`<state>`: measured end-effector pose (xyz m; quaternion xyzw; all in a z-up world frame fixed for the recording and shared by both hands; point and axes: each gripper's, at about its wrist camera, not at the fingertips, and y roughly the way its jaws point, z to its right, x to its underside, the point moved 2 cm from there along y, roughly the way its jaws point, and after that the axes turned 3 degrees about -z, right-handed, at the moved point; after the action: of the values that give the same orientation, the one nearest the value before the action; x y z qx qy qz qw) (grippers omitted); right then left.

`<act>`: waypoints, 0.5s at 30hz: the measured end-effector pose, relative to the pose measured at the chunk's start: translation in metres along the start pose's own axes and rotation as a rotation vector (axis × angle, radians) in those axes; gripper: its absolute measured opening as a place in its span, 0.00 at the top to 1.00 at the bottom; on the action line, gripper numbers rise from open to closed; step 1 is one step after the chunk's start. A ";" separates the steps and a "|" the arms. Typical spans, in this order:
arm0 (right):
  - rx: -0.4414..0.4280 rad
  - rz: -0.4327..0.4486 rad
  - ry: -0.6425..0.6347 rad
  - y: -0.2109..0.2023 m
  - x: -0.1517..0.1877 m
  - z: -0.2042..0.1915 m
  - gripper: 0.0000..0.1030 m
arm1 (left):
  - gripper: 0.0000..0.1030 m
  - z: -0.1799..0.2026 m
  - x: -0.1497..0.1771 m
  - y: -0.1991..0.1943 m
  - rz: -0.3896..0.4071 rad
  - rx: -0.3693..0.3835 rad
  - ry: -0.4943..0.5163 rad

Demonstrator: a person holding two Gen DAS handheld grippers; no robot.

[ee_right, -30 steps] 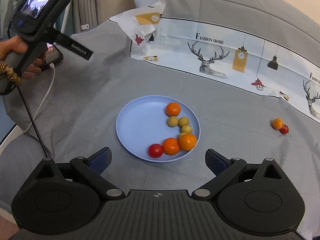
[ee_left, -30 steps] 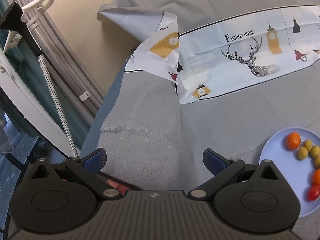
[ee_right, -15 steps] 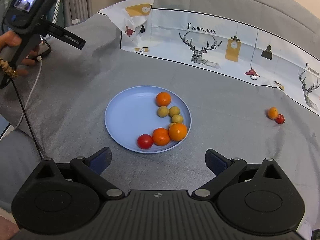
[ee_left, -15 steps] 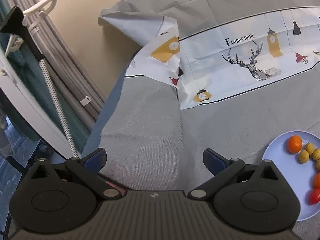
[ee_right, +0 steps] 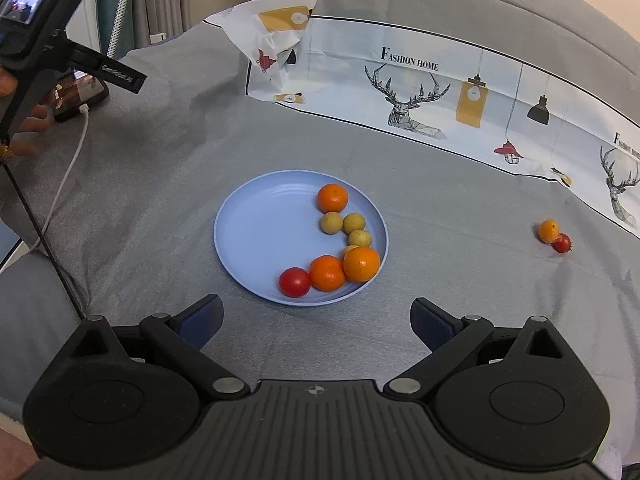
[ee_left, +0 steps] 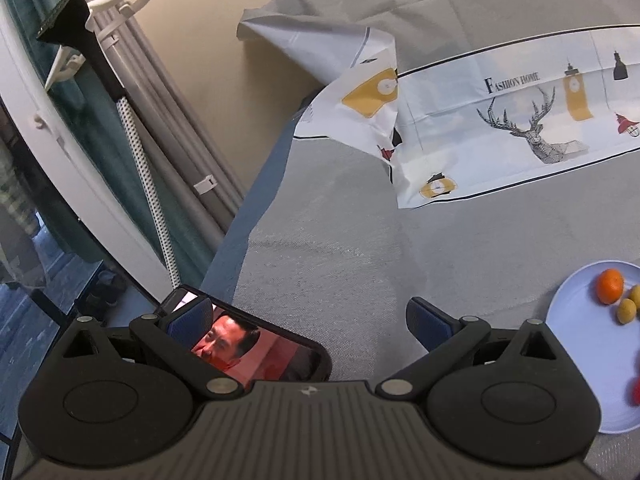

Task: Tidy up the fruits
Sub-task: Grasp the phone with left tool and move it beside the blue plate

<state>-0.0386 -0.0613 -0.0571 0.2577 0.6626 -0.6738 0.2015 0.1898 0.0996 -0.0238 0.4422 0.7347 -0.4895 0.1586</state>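
Observation:
A light blue plate [ee_right: 260,240] lies on the grey cloth and holds three oranges [ee_right: 333,197], several small yellow-green fruits [ee_right: 353,223] and a red tomato [ee_right: 295,281]. Off to the right on the cloth sit a small orange [ee_right: 548,230] and a small red fruit [ee_right: 563,243], touching. My right gripper [ee_right: 316,322] is open just in front of the plate, empty. My left gripper [ee_left: 308,318] is open and empty, left of the plate [ee_left: 580,344], where one orange [ee_left: 610,286] shows.
A phone [ee_left: 256,348] with a lit screen lies under my left gripper, its white cable [ee_right: 60,196] trailing over the cloth. A printed white cloth [ee_right: 420,80] runs along the back. Curtains and a window [ee_left: 80,160] stand past the left edge.
The right gripper has moved closer to the plate. The left gripper has shifted, so the phone now shows beneath it and the plate sits further right in its view.

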 end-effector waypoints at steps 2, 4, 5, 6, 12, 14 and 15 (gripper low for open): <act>-0.001 0.000 -0.007 0.000 0.000 -0.001 0.03 | 0.00 0.002 -0.002 0.007 -0.020 -0.002 -0.001; 0.000 0.000 -0.010 0.000 0.001 0.000 0.03 | 0.00 0.002 -0.005 0.010 -0.023 -0.013 -0.008; 0.002 0.000 -0.007 0.000 0.001 0.000 0.03 | 0.00 0.002 -0.006 0.011 -0.026 -0.013 -0.011; 0.003 -0.002 -0.002 0.001 0.001 0.002 0.03 | 0.00 0.002 -0.008 0.012 -0.027 -0.008 -0.017; 0.007 -0.010 0.010 0.004 0.003 0.004 0.03 | 0.00 0.006 -0.020 0.026 -0.055 -0.032 -0.025; 0.008 -0.014 0.011 0.004 0.003 0.005 0.03 | 0.00 0.008 -0.021 0.032 -0.084 -0.047 -0.026; 0.010 -0.014 0.014 0.004 0.003 0.006 0.03 | 0.00 0.007 -0.019 0.032 -0.085 -0.055 -0.035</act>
<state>-0.0392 -0.0676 -0.0627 0.2587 0.6625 -0.6765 0.1909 0.2251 0.0880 -0.0332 0.3974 0.7630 -0.4831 0.1628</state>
